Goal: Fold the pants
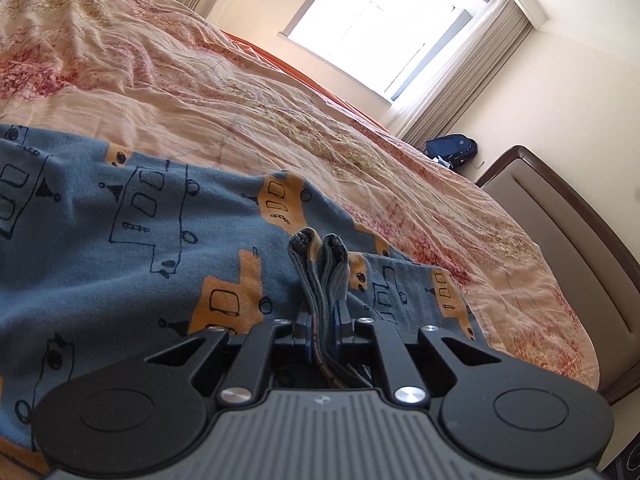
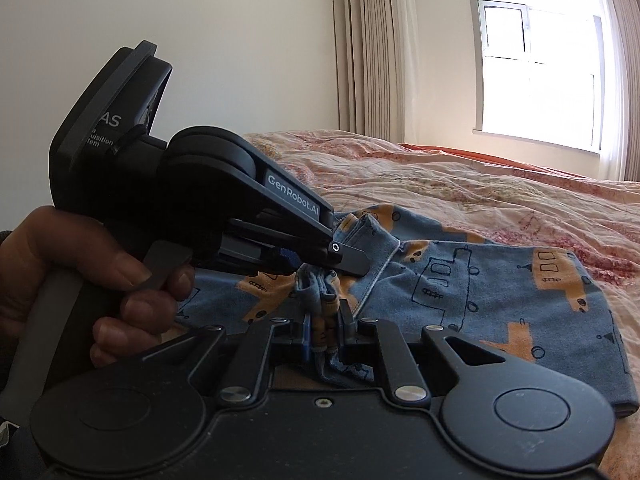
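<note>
On the left of my right wrist view, my hand [image 2: 80, 280] is wrapped around the handle of my left tool [image 2: 352, 266], fingers on the trigger. Its tip reaches down to a bunched edge of the pants [image 2: 460, 280], just beside my right tool [image 2: 326, 320]. From its own camera, my left tool [image 1: 320, 280] has its jaws drawn narrow, pinching several stacked layers of the blue fabric that stand up in a ridge between the fingers. My right tool is narrow too, clamped on a gathered wad of the same cloth.

The pants [image 1: 120, 220], blue with orange vehicles outlined in black, lie spread on the bed [image 1: 280, 100], over a rumpled peach floral cover. In the right wrist view they stretch away to the right of both tools, with a pale piped seam curving across them.

Further right come the curtains [image 2: 368, 48], the bright window [image 2: 536, 72], a dark blue bag [image 1: 452, 150] on the floor by the wall, and the bed's brown-framed board [image 1: 560, 220].
</note>
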Motion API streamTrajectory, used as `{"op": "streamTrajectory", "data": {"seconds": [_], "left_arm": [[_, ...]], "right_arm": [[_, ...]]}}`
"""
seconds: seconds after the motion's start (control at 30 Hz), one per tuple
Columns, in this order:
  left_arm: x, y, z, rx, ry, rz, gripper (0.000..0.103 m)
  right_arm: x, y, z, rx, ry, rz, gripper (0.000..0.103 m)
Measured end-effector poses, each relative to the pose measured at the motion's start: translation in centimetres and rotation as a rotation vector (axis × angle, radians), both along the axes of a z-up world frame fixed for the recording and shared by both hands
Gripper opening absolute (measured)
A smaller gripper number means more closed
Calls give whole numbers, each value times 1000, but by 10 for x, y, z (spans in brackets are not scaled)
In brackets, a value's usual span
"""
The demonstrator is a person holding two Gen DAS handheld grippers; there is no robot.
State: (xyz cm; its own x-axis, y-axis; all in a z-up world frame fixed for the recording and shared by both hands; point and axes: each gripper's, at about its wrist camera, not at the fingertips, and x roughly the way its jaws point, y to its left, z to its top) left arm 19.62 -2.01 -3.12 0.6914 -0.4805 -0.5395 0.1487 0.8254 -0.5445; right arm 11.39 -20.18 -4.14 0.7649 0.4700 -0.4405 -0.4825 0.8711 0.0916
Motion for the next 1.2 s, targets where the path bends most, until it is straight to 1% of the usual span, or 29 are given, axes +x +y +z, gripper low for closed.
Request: {"op": "streamTrajectory", "data": {"seconds": [0.03, 0.07, 0.1, 0.13, 0.17, 0.2, 0.23, 0.27, 0.33, 0.37, 0.4, 0.43, 0.5, 0.57, 0.63, 0.7, 0.8, 0.9, 0.93, 1.03, 1.1, 1.2], "left_arm": [[0, 1, 0, -5, 0, 1, 13], [-1, 2, 0, -8, -3, 6, 16], [-1, 3, 1, -11, -7, 10, 26], [-2, 4, 3, -12, -14, 13, 40], [-4, 5, 5, -13, -24, 15, 46], [-6, 6, 7, -8, -38, 22, 62], [-7, 6, 10, 2, -52, 29, 75], [-8, 5, 13, 16, -68, 38, 79], [-9, 2, 18, 58, -95, 57, 87], [-9, -1, 19, 81, -107, 69, 91], [-10, -5, 21, 112, -124, 84, 96], [-9, -10, 21, 142, -141, 95, 100], [-8, -21, 20, 223, -171, 115, 101], [-7, -35, 14, 326, -165, 139, 101], [-9, -41, 8, 378, -166, 142, 101], [-13, -42, 2, 418, -173, 136, 101], [-22, -37, -5, 434, -188, 137, 101], [-29, -32, -6, 441, -198, 129, 101], [-31, -31, -6, 445, -199, 127, 101], [-37, -27, -2, 451, -203, 133, 101], [-40, -24, 3, 438, -210, 150, 101], [-45, -21, 14, 394, -250, 173, 102]], "right_arm": [[0, -1, -1, 6, 1, 3, 15], [1, -2, -1, 11, 2, 5, 19], [0, -3, -1, 16, -2, 8, 23], [-3, -4, -1, 19, -9, 13, 27], [-5, -6, 0, 17, -23, 8, 39], [-10, -9, 2, 18, -40, 4, 47], [-13, -13, 3, 18, -55, -4, 62], [-15, -17, 4, 16, -65, -11, 71], [-21, -29, 5, 0, -94, -35, 78], [-24, -36, 6, -13, -112, -60, 87], [-26, -43, 6, -25, -126, -88, 97], [-27, -50, 6, -35, -143, -117, 100], [-24, -66, 6, -62, -178, -193, 102], [-12, -81, 5, -113, -177, -277, 102], [1, -94, 6, -158, -176, -348, 102], [19, -107, 7, -186, -171, -387, 102], [48, -119, 10, -216, -167, -392, 102], [80, -119, 7, -260, -139, -374, 102], [90, -118, 4, -283, -127, -373, 102], [113, -115, -12, -394, -91, -411, 102], [113, -119, -17, -385, -79, -445, 102], [94, -117, -12, -372, -150, -489, 102]]}}
